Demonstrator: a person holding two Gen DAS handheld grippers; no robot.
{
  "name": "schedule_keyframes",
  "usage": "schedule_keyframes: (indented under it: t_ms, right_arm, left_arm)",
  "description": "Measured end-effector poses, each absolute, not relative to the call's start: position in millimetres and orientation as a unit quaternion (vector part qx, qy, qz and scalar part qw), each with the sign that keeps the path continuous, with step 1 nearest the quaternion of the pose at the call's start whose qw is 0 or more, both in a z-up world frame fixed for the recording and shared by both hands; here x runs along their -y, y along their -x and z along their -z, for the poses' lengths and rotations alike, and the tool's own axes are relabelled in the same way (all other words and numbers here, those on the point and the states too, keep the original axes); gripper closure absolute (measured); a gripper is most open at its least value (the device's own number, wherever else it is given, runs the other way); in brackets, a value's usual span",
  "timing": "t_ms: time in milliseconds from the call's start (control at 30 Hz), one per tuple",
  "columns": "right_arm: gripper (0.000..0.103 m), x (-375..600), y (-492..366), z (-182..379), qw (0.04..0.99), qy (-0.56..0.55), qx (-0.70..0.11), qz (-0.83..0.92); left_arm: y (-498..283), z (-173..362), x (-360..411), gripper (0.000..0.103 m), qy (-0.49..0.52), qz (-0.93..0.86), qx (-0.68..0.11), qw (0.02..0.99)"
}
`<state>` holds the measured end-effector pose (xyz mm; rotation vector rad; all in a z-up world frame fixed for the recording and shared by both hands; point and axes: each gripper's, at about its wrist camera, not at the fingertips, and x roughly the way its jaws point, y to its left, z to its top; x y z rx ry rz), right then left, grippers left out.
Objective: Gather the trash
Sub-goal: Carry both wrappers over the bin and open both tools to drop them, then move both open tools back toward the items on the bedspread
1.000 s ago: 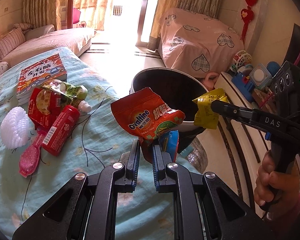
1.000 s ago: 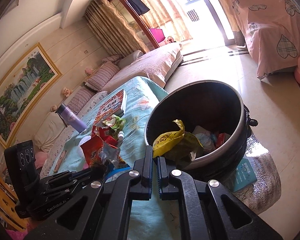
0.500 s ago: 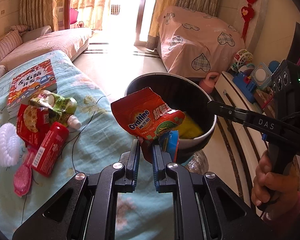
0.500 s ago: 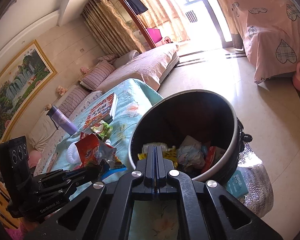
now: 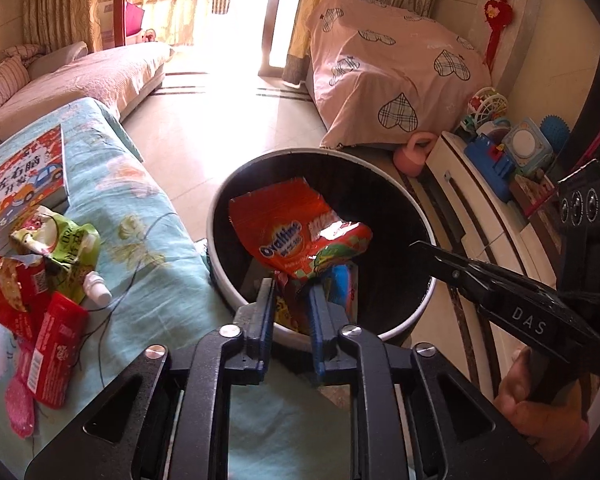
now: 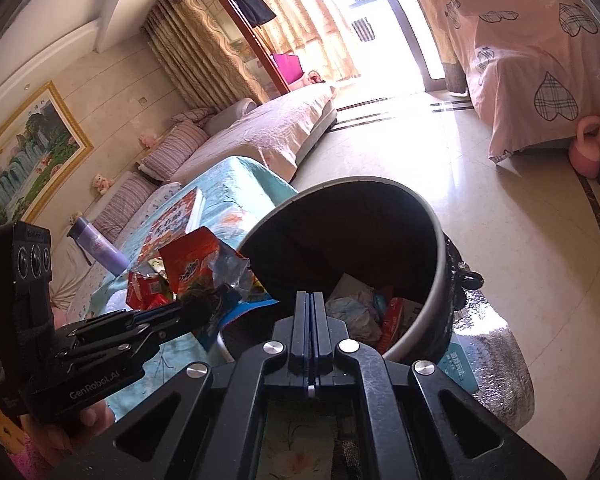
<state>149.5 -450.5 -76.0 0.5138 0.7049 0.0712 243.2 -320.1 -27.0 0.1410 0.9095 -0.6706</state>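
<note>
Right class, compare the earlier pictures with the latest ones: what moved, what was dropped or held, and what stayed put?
The right tongs dropped the yellow wrapper into the trash bin and shut empty. The left tongs carried the Ovaltine packet from beside the bin to above its opening, still gripping it. The book, green pouch and red wrappers on the table are unmoved.

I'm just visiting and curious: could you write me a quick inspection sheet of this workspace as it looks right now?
Surface: table under a teal floral cloth.
Job's things: orange Ovaltine packet over the open black bin; bin already holds trash.
Clutter: green pouch, red wrappers, red tube, book, purple bottle.
Claws: left claw clamps the packet; right claw shut, empty.
Cables: nothing seen.
Surroundings: sofa, pink heart-print cover, toys.
</note>
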Motion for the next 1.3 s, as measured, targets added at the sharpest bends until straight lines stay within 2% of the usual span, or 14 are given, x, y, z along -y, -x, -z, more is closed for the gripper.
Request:
schedule_keyframes:
  t_ms: [67,100,333,367,400,433,467,500,567,667,967,1300]
  right_arm:
    - [0.097,454.0,-147.1,77.0,0.904,-0.256,-0.341,-0.031]
    - [0.097,455.1,-146.0,76.6,0.904,-0.257,-0.341,-0.030]
    - [0.094,451.4,-133.2,70.6,0.905,-0.266,-0.332,-0.027]
    - [0.085,448.0,-130.8,70.2,0.905,-0.266,-0.331,-0.028]
    - [0.063,443.0,-127.7,69.1,0.906,-0.264,-0.329,-0.029]
    - [0.050,438.8,-125.6,68.2,0.907,-0.264,-0.326,-0.032]
    - [0.030,433.2,-122.5,67.3,0.909,-0.263,-0.322,-0.035]
    - [0.025,427.0,-119.2,66.6,0.911,-0.262,-0.317,-0.037]
    - [0.025,413.8,-116.2,65.9,0.911,-0.260,-0.317,-0.045]
    - [0.015,395.4,-113.4,66.1,0.910,-0.259,-0.320,-0.056]
    - [0.005,343.7,-109.6,67.3,0.908,-0.240,-0.333,-0.082]
    - [0.005,293.5,-122.1,80.0,0.899,-0.233,-0.360,-0.087]
  left_arm:
    - [-241.8,27.2,318.9,0.047,-0.064,0.314,-0.429,0.844]
    - [-239.7,25.8,316.4,0.044,-0.062,0.312,-0.423,0.848]
    - [-220.0,25.5,283.9,0.042,-0.043,0.303,-0.419,0.855]
    - [-215.5,26.8,276.2,0.041,-0.038,0.300,-0.420,0.856]
    - [-212.7,27.6,270.5,0.040,-0.034,0.298,-0.421,0.856]
    - [-208.5,28.9,262.0,0.038,-0.029,0.294,-0.422,0.857]
    - [-205.7,30.1,254.8,0.038,-0.024,0.289,-0.424,0.858]
    - [-201.9,31.7,245.7,0.038,-0.018,0.285,-0.426,0.859]
    - [-196.0,33.9,230.4,0.038,-0.010,0.276,-0.428,0.861]
    - [-188.2,37.0,202.4,0.038,0.002,0.256,-0.430,0.866]
    - [-174.8,42.3,127.7,0.038,0.035,0.195,-0.426,0.883]
    - [-169.7,53.5,63.0,0.038,0.068,0.142,-0.433,0.888]
